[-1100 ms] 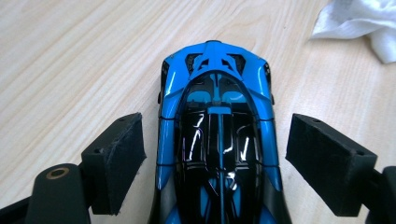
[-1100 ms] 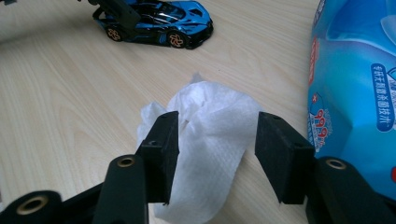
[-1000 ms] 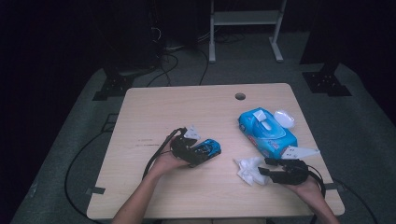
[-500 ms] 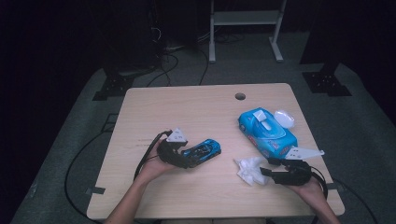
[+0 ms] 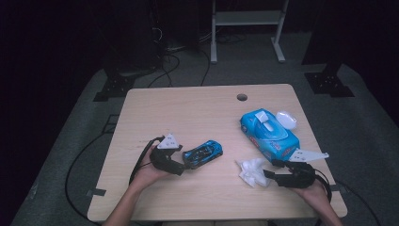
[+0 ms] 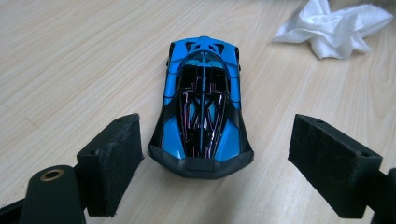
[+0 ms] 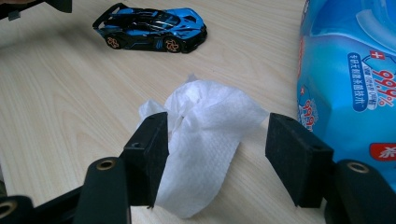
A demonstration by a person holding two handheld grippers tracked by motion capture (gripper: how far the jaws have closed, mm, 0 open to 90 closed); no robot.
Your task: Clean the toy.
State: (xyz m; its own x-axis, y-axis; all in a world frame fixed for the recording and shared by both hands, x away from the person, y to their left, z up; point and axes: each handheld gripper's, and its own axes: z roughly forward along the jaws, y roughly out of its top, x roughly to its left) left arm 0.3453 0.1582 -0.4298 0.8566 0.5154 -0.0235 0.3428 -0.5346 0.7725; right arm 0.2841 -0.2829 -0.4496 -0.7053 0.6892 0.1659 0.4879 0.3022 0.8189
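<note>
A blue and black toy car stands on the wooden table. My left gripper lies just left of it, open. In the left gripper view the car's tail sits between the jaws of the left gripper, touching neither pad. A crumpled white wipe lies at the front right. My right gripper is open around the wipe; its jaws have just been opening, and the far pad stands off the wipe.
A blue pack of wet wipes lies at the right, close to the right gripper, with a small white object beside it. A cable hole sits near the far edge. Cables trail off the table's front.
My left gripper has drawn back to the left, away from the car, which stays on the table. The right gripper's jaws have widened around the wipe.
</note>
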